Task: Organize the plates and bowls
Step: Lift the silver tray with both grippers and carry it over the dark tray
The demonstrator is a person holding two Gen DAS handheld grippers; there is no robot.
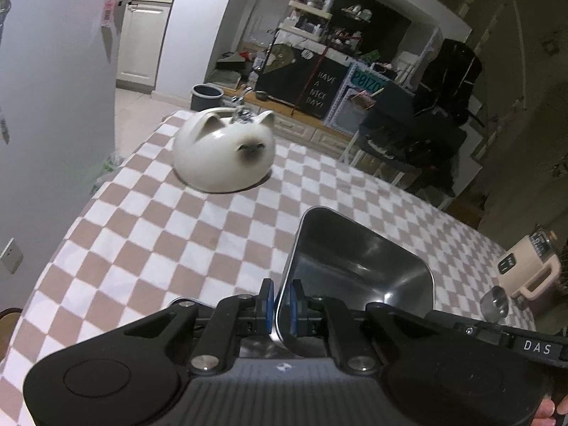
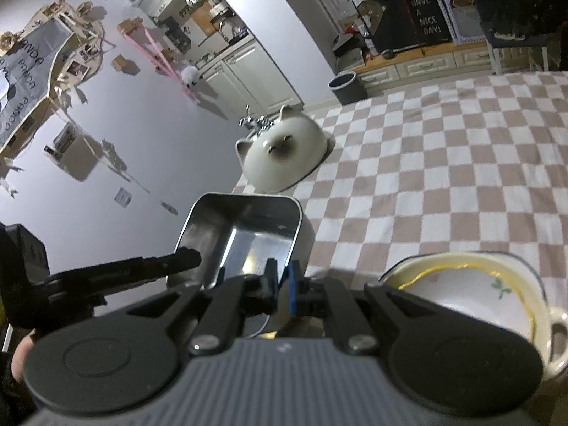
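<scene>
A square steel bowl [image 1: 358,269] is held above the checked tablecloth [image 1: 159,234]. My left gripper [image 1: 281,307] is shut on its near left rim. In the right wrist view my right gripper [image 2: 282,285] is shut on the right rim of the same steel bowl [image 2: 245,234], and the left gripper's finger [image 2: 184,258] shows at the bowl's left rim. A white cat-face bowl [image 1: 225,152] lies upside down at the table's far left; it also shows in the right wrist view [image 2: 284,158]. Nested yellow-rimmed floral bowls [image 2: 472,291] sit at the near right.
A beige appliance with a handle [image 1: 529,269] and a small metal object [image 1: 495,305] stand at the table's right edge. Beyond the far edge are a dark bin [image 1: 206,96], cabinets and a cluttered sideboard [image 1: 319,81]. A wall [image 2: 117,135] runs along the table's left.
</scene>
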